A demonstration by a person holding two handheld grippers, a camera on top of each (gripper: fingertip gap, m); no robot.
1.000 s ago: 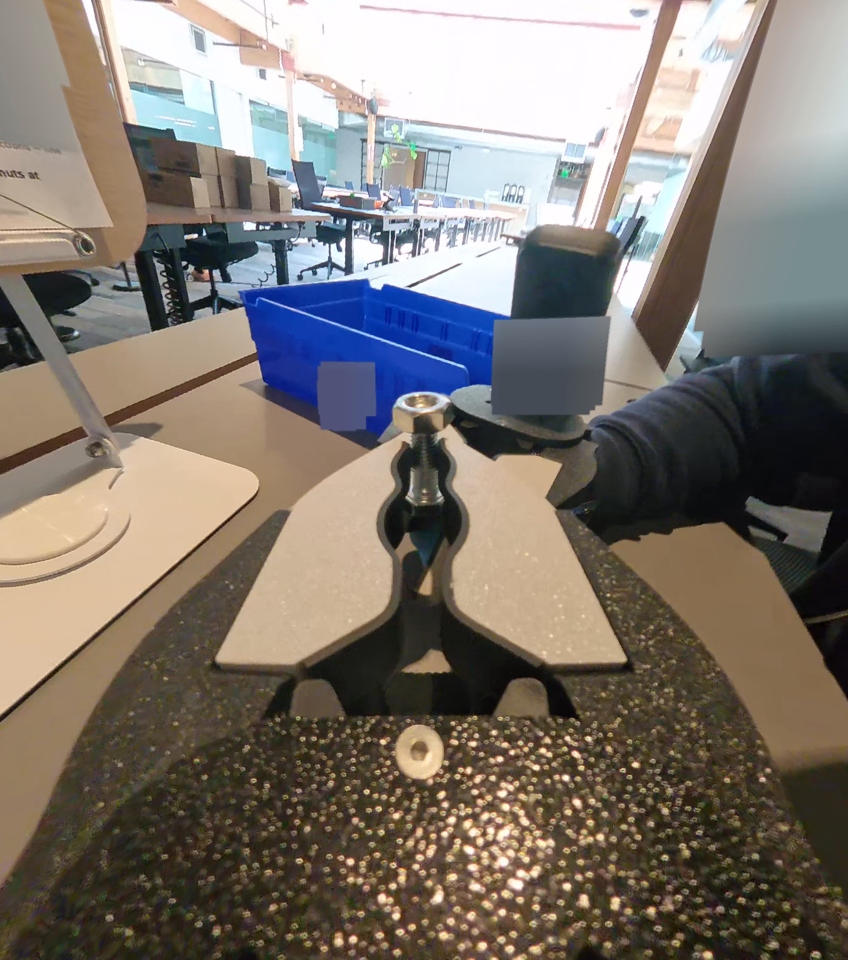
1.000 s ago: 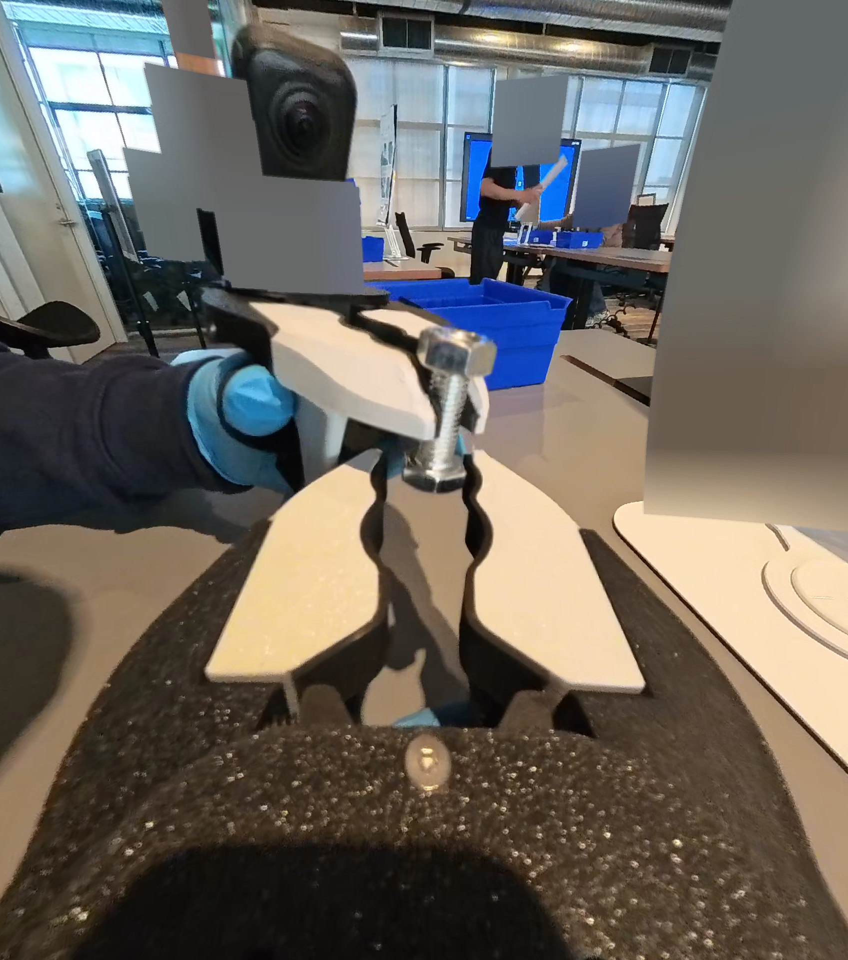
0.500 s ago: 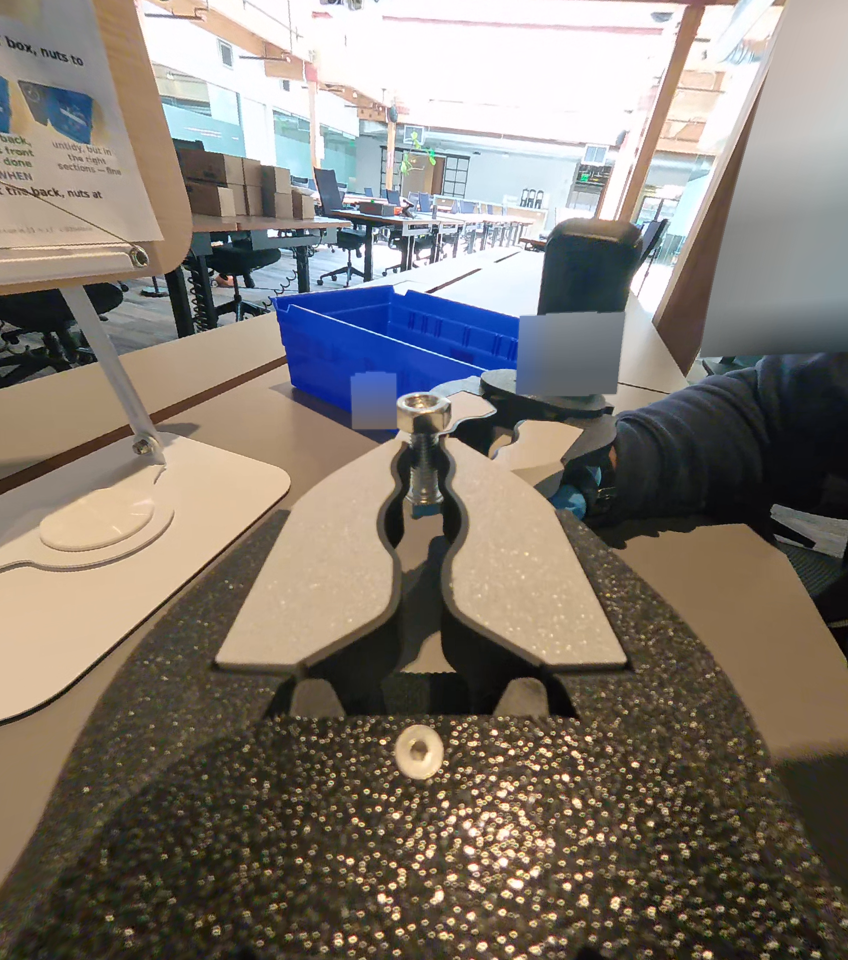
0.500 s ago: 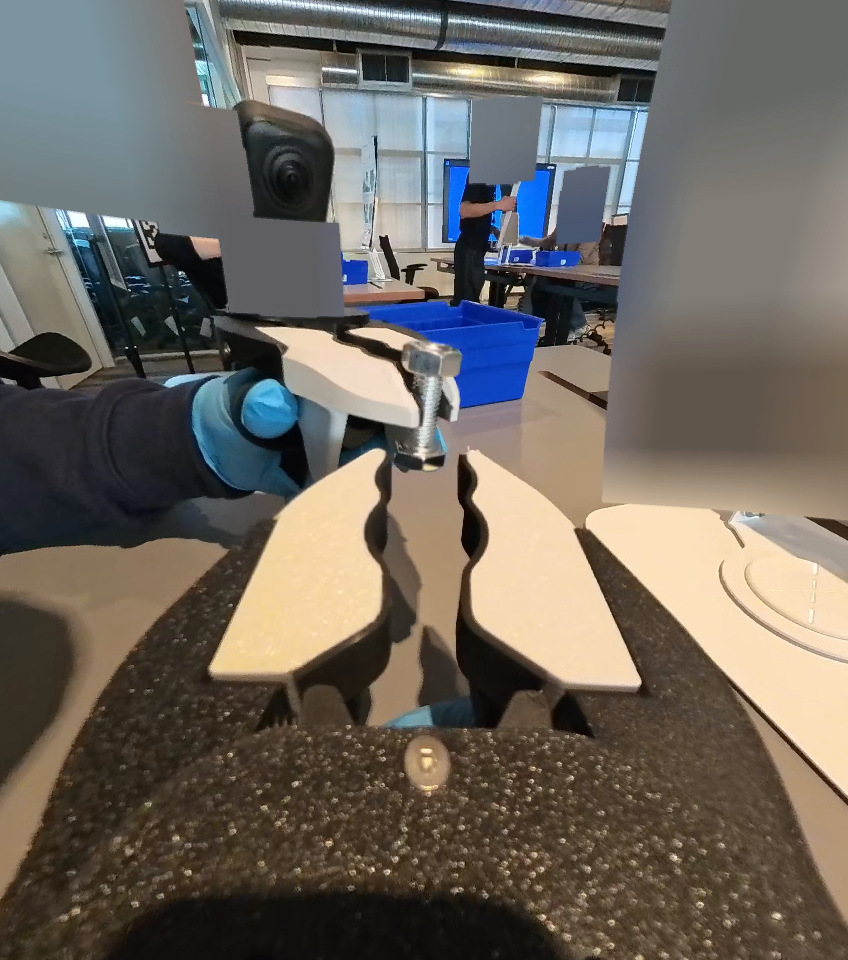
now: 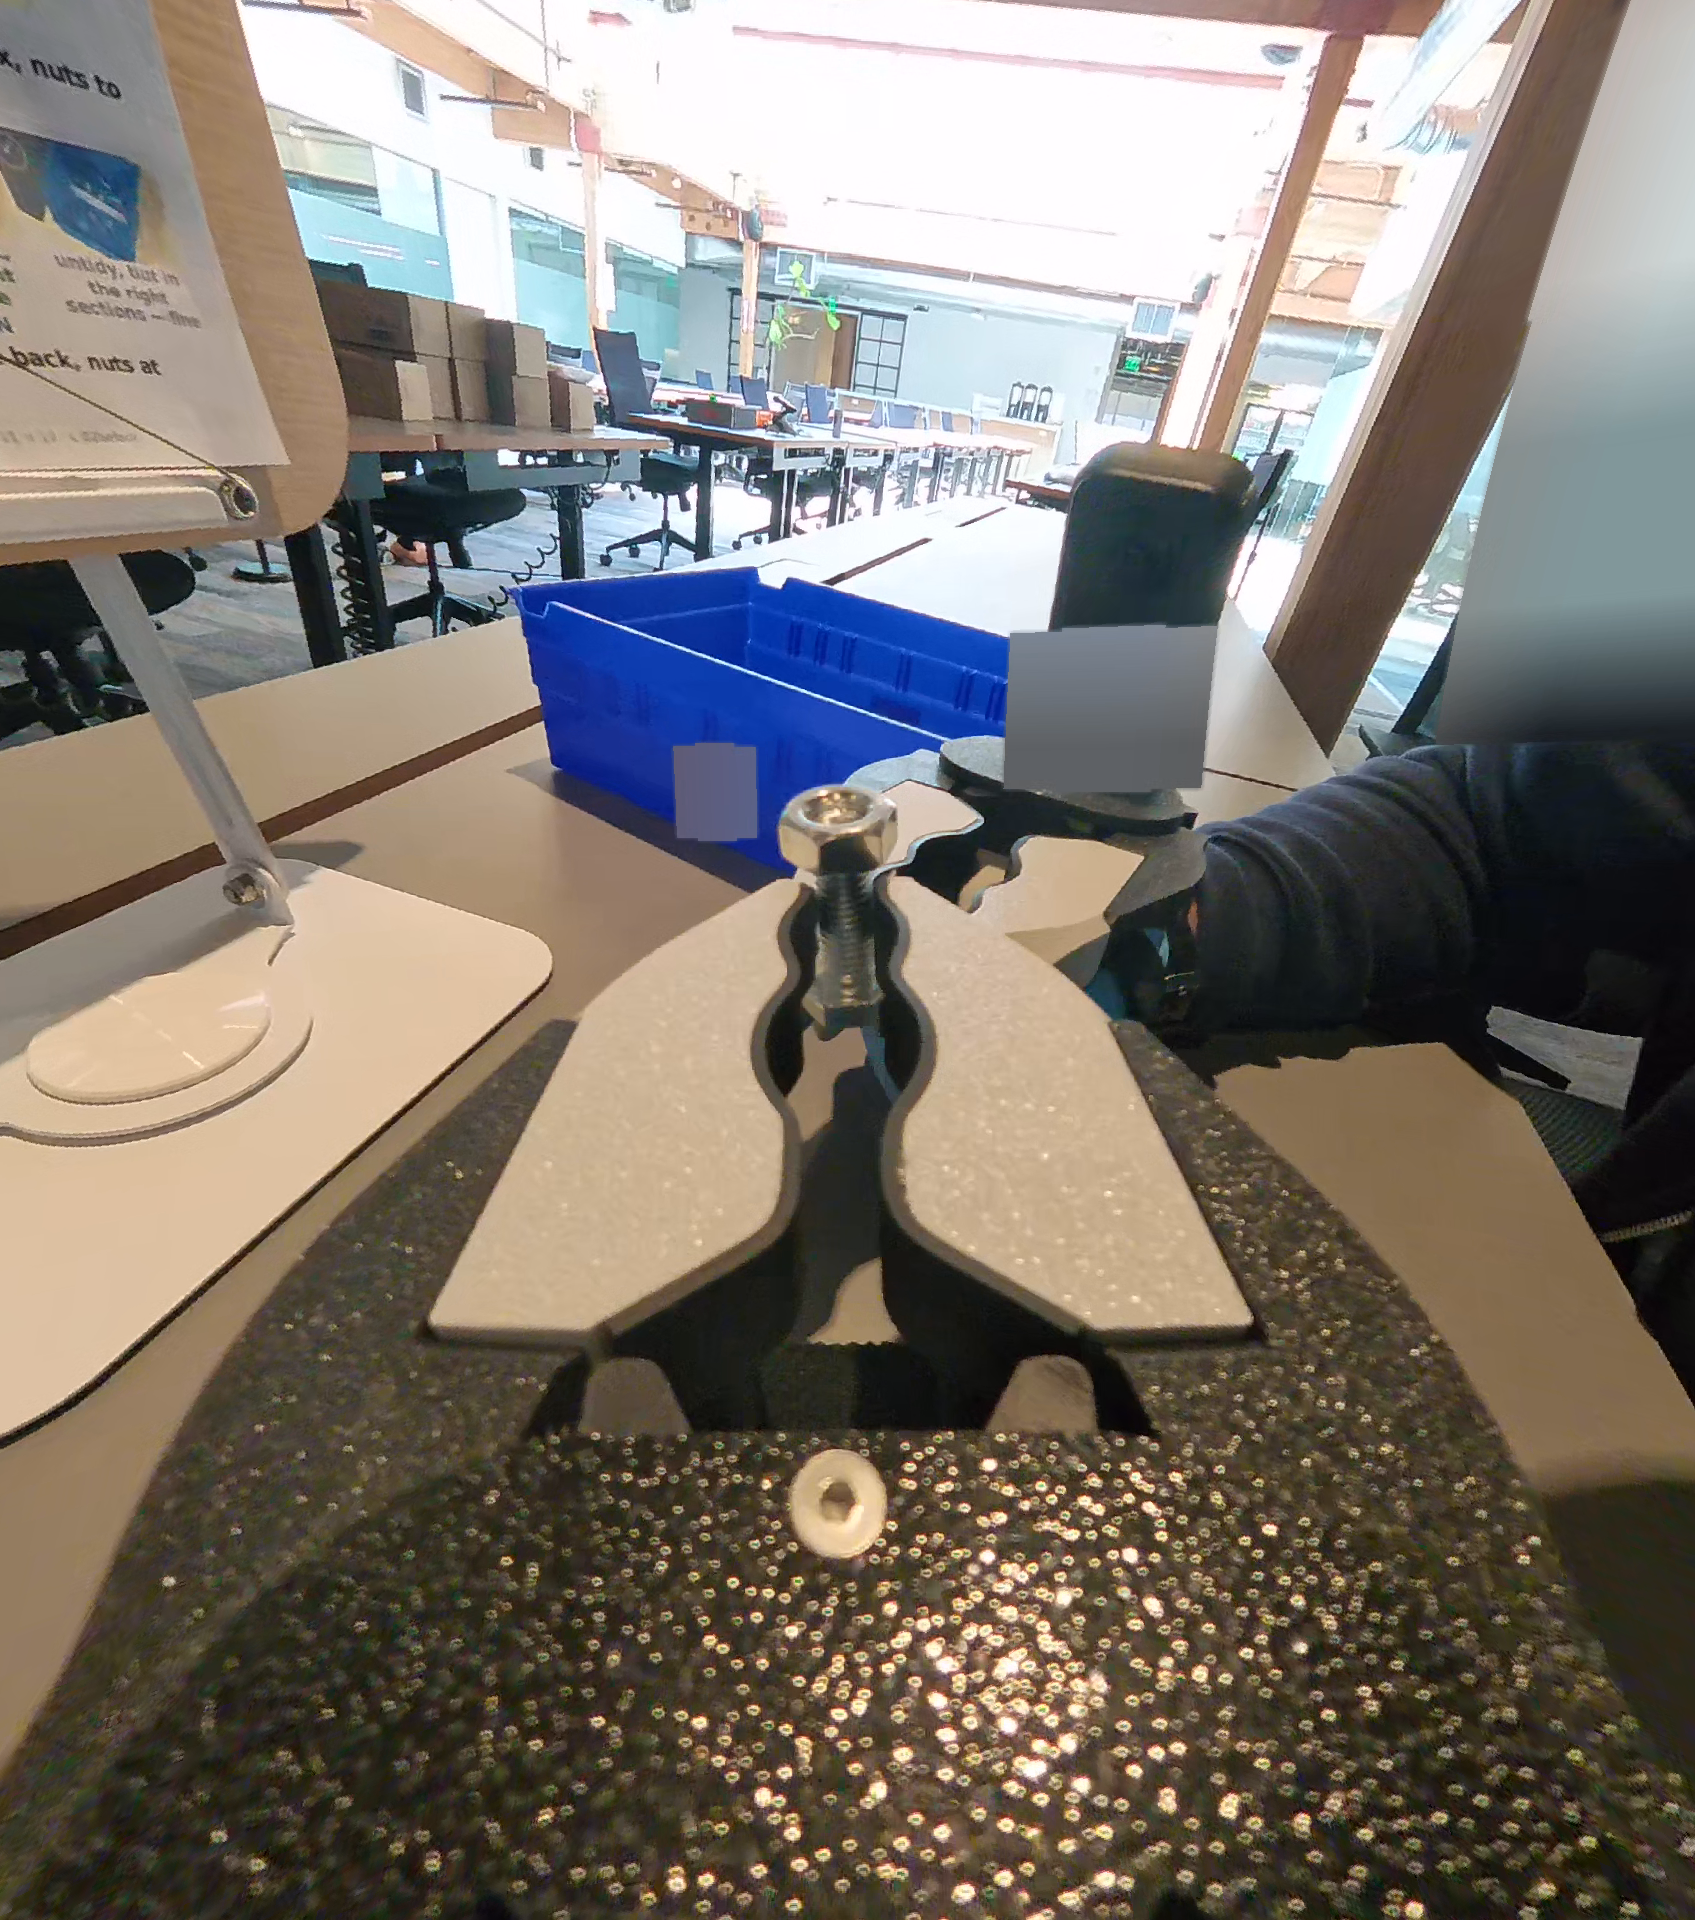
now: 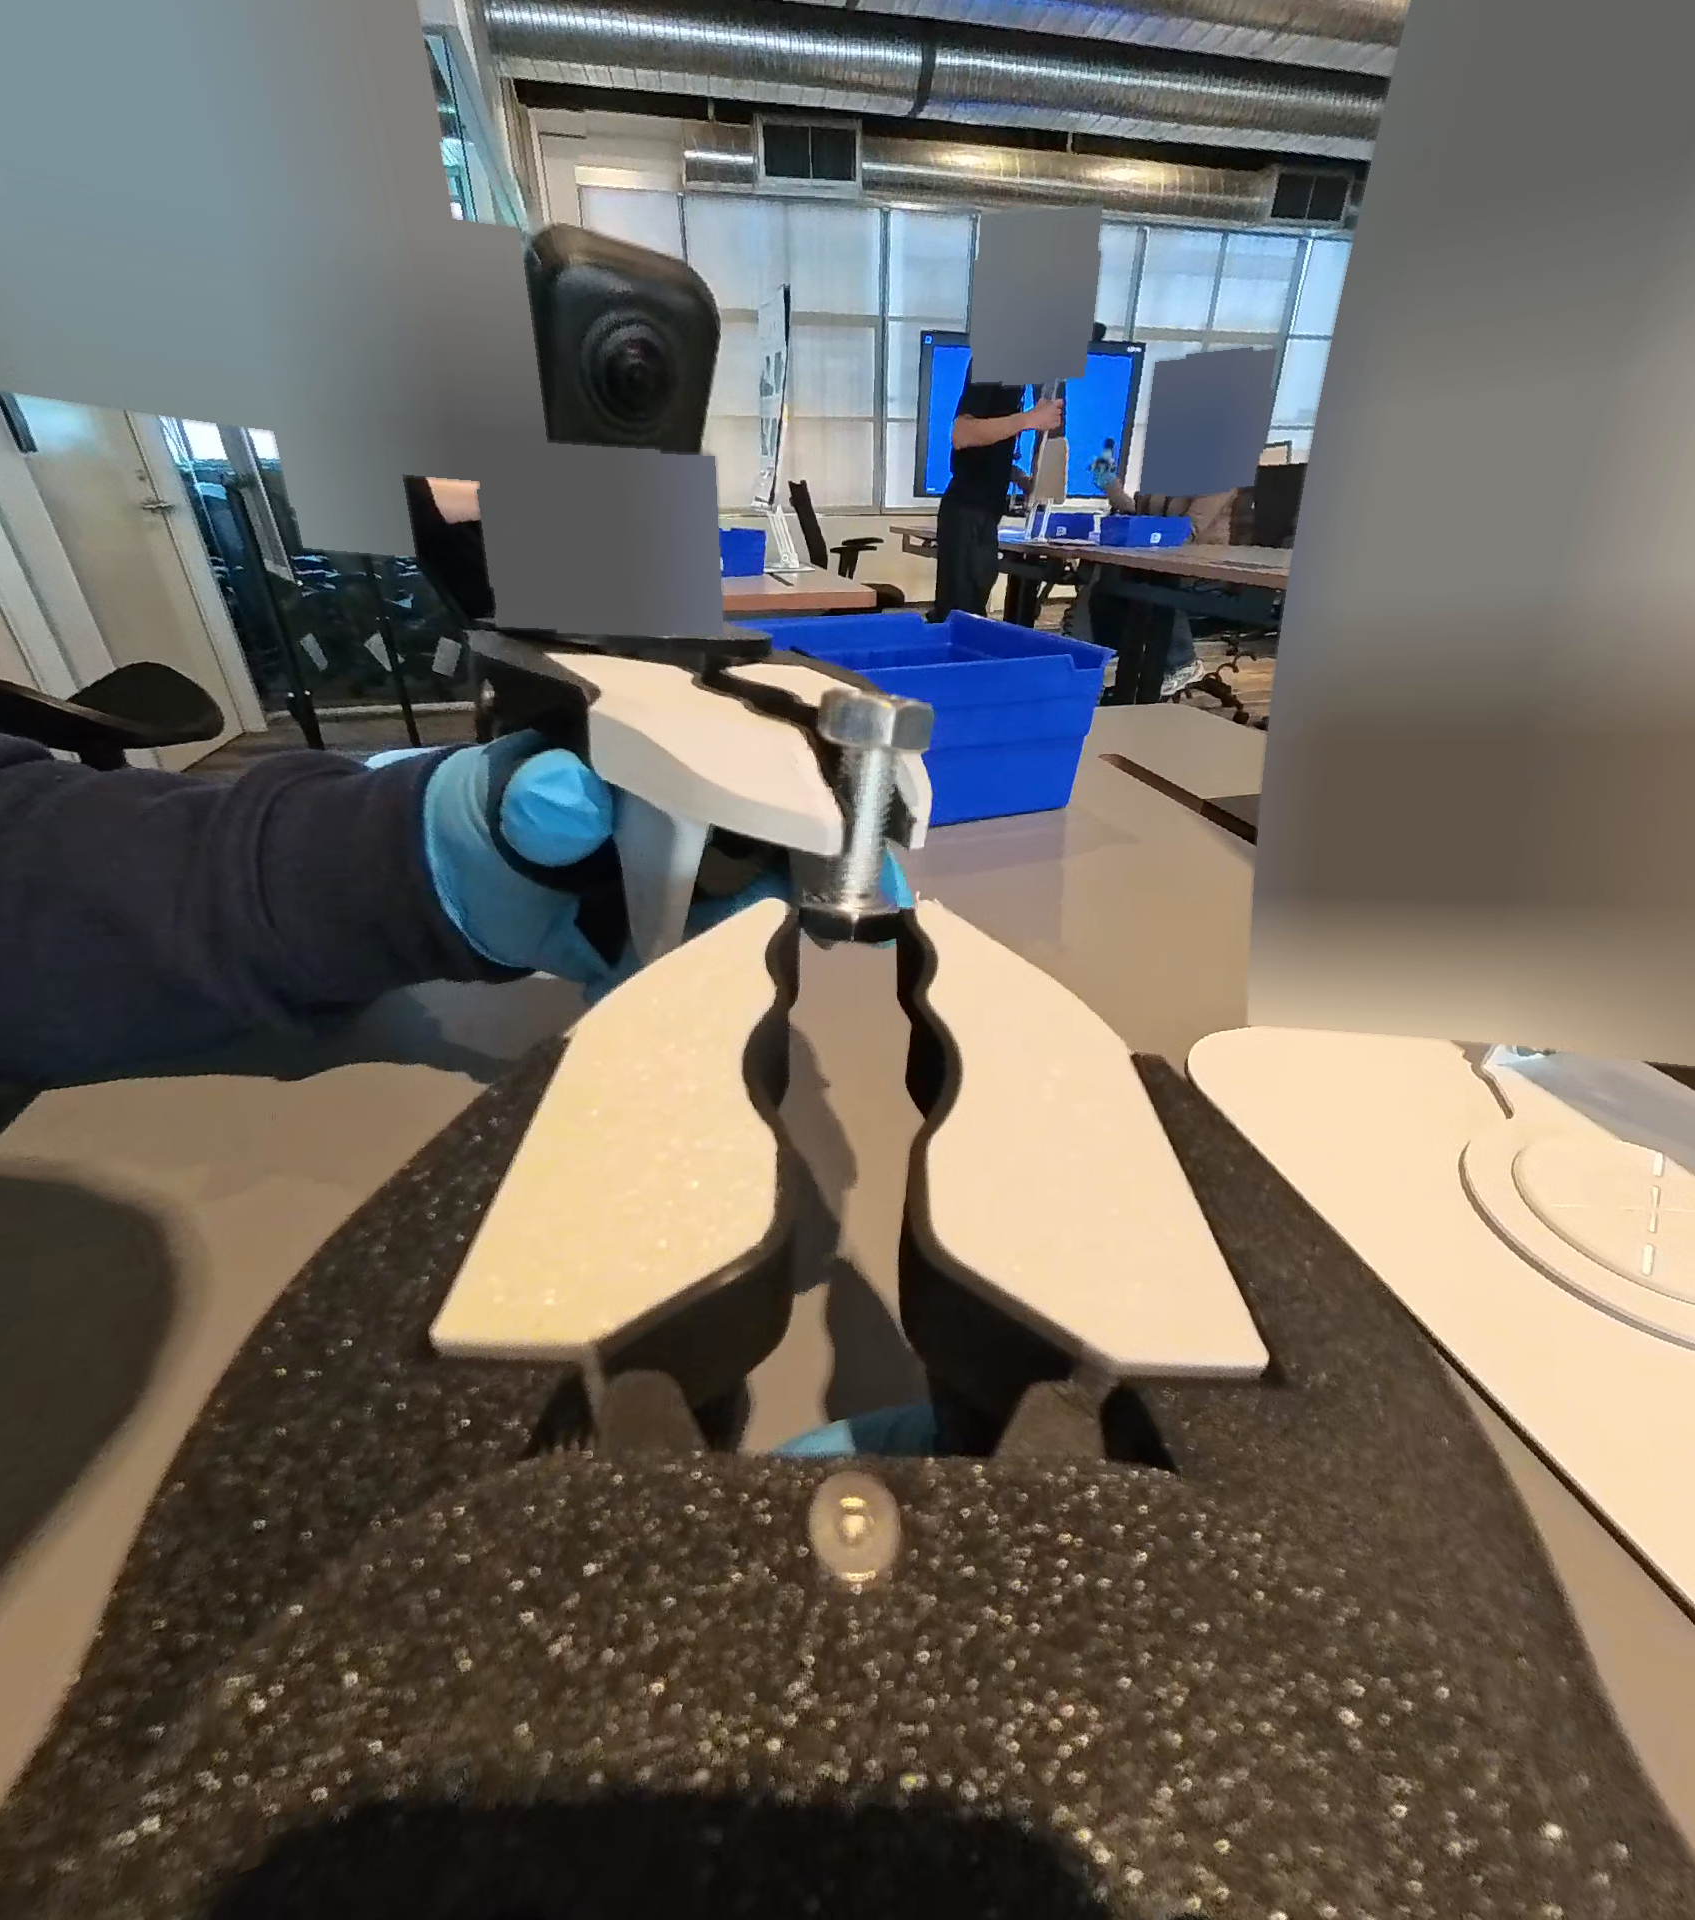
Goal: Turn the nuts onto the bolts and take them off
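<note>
— Smooth grey table (image 5: 635,862), glossy blue plastic bin (image 5: 718,665) behind?

— Yes. Left gripper (image 5: 843,914) is clamped on the upright threaded steel bolt (image 5: 841,914), hex head up. Right gripper (image 6: 848,920) is parted, tips flanking the hex nut (image 6: 845,914) at the bolt's lower end.

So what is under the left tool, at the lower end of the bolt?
A nut sits on the bolt below the left tool, between the right tool tips. The thread inside the nut is covered.
</note>
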